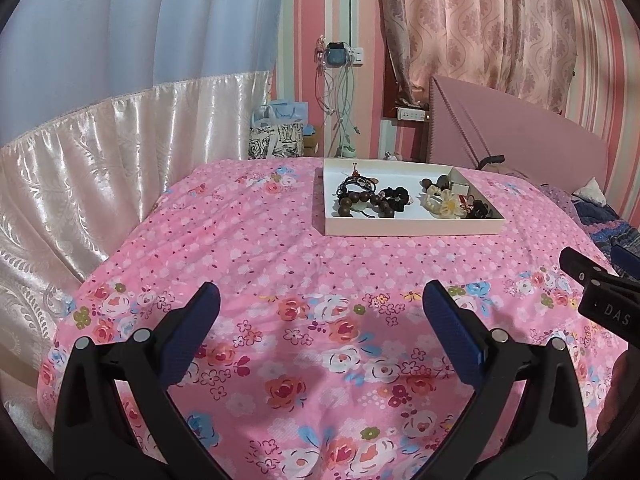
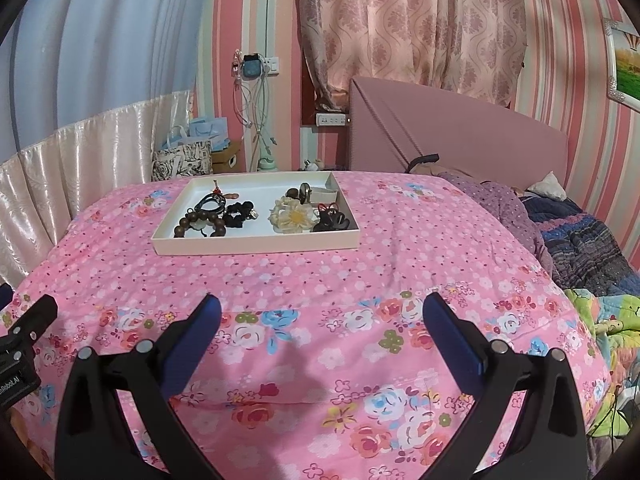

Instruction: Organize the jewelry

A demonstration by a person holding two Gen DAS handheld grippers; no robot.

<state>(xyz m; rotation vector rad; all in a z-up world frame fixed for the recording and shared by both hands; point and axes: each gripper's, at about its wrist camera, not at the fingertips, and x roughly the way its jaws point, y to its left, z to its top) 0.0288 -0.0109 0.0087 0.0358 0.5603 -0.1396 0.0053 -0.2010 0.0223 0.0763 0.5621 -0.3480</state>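
A shallow white tray (image 1: 408,227) (image 2: 256,246) rests on the pink floral bedspread. In its left part lie a brown wooden bead bracelet (image 1: 360,202) (image 2: 200,224), black cord bracelets (image 1: 358,186) and a black scrunchie (image 1: 394,196) (image 2: 238,214). In its right part lie a cream flower hair tie (image 1: 444,202) (image 2: 294,216), dark hair clips (image 2: 334,220) and a small white box (image 2: 324,193). My left gripper (image 1: 320,304) hovers open over the bedspread, well short of the tray. My right gripper (image 2: 322,312) is also open and empty, short of the tray.
The bedspread (image 1: 304,280) covers a raised surface. A pink headboard (image 2: 460,136) and crumpled blankets (image 2: 580,240) lie to the right. Satin curtain (image 1: 100,160) hangs left. Bags (image 2: 182,160) and charging cables (image 1: 340,112) stand behind the tray. The other gripper's body (image 1: 600,292) shows at the right edge.
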